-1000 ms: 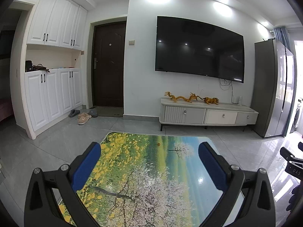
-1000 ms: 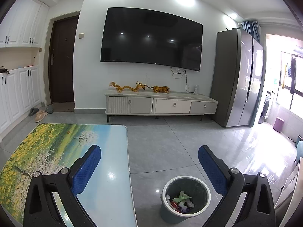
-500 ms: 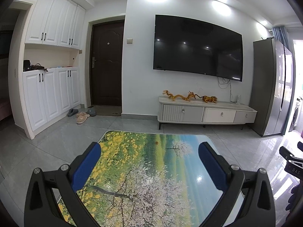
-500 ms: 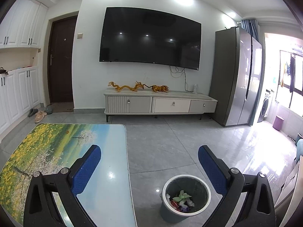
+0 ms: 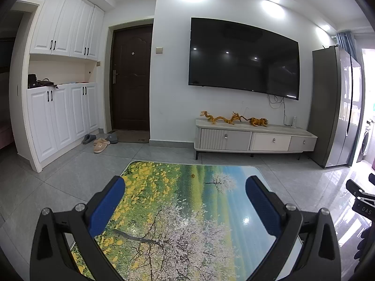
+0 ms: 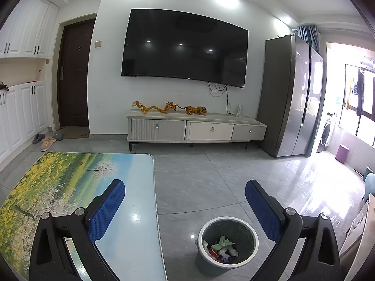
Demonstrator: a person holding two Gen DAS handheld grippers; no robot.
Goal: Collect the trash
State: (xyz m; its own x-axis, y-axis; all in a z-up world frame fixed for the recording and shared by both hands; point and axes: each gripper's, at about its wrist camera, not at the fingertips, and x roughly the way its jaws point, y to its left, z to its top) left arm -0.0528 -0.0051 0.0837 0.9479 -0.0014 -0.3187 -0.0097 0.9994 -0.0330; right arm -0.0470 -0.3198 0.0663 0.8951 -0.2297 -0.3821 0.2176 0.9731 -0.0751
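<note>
since a second ago we have hardly moved: both views drifted slightly, so the tv (image 5: 243,58) sits a touch further left in frame. our left gripper (image 5: 185,201) hangs over the table (image 5: 178,210) with its landscape print, blue pads (image 5: 106,205) spread wide and holding nothing. our right gripper (image 6: 185,201) is likewise wide apart and empty, above the table's right edge and the floor. the trash bin (image 6: 226,245) stands on the grey tiles just beside the table, with crumpled trash (image 6: 222,249) lying inside it.
</note>
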